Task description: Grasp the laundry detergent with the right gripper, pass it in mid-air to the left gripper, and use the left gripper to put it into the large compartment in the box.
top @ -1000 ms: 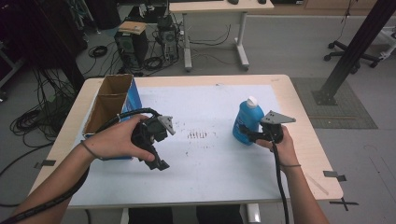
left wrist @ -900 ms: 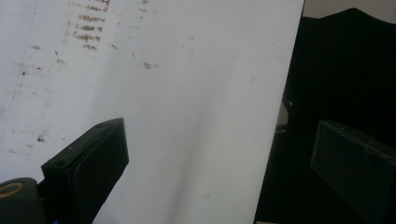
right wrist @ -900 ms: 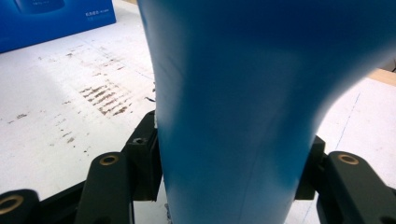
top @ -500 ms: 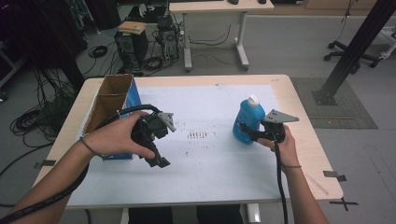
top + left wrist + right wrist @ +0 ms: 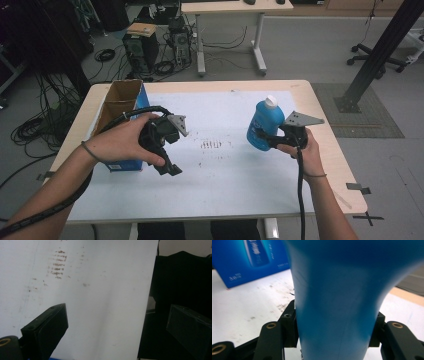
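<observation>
On the wooden worktop [image 5: 325, 165] with its white, brown-speckled sheet [image 5: 225, 170], the blue plastic bottle with a white cap [image 5: 265, 122] had come off the surface: a second before, it stood lower by the worktop's right edge, and now it hung higher in the high view, carried in the right tool [image 5: 265, 140]. That tool's black jaws had finished their closing and pinched the bottle's narrow waist from both sides, as the right gripper view showed, with the blue body [image 5: 337, 302] rising between them. By that evidence the pickup looked done and the carry had begun, probably toward the open blue cardboard box [image 5: 120, 115] at the worktop's left edge, though the destination was only a judgement.

The person's right hand [image 5: 305, 150] held its tool roughly level, pointed toward the worktop's left side, with the forearm coming up from the near edge and the cable trailing down along it. The bottle stayed upright, above the sheet's right part and well apart from the box.

The left hand [image 5: 125, 145] had risen slightly as well, and gripped the left tool [image 5: 170, 167] just beside the box, tipped downward toward the near edge. Its jaws stood wide with nothing between them; the left gripper view showed bare sheet [image 5: 100, 302] between the two black fingers [image 5: 50, 325].
</observation>
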`<state>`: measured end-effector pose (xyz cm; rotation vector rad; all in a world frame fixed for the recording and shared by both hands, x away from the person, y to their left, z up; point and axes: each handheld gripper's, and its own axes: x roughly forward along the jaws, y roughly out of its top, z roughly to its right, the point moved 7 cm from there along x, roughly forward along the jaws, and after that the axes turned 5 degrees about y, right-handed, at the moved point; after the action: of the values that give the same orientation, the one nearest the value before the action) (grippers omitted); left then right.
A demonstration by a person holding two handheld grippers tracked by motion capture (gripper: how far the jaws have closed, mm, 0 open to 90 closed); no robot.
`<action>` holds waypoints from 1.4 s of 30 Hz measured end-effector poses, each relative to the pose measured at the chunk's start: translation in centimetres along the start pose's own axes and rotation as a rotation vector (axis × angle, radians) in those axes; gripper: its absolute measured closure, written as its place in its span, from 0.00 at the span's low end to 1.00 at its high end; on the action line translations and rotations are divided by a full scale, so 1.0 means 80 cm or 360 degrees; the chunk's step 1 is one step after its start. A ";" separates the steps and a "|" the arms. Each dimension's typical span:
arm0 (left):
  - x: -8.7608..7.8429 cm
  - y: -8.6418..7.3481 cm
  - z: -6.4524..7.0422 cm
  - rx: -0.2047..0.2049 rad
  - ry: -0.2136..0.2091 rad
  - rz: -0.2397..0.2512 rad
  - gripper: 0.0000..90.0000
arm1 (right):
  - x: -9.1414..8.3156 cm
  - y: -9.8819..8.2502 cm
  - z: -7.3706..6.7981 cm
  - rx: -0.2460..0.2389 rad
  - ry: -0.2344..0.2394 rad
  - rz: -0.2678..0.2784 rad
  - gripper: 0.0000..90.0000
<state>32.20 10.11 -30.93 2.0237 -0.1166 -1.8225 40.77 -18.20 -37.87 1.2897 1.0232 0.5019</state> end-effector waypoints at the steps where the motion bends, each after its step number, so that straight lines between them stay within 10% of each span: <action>1: 0.000 0.000 0.000 0.0000 0.0000 0.0000 0.04 | 0.000 0.000 0.000 0.0000 0.0000 0.0000 0.49; 27: -0.044 0.023 -0.003 0.0148 -0.0049 0.0022 0.04 | -0.011 0.051 -0.060 -0.0134 0.0402 -0.0079 0.49; 42: -0.064 0.038 0.000 0.0215 -0.0087 0.0020 0.04 | 0.005 0.074 -0.137 -0.0314 0.0798 -0.0121 0.49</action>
<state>32.13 9.04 -25.07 2.0579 -0.2742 -1.9091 33.08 -10.44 -31.85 0.9631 1.3915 0.8723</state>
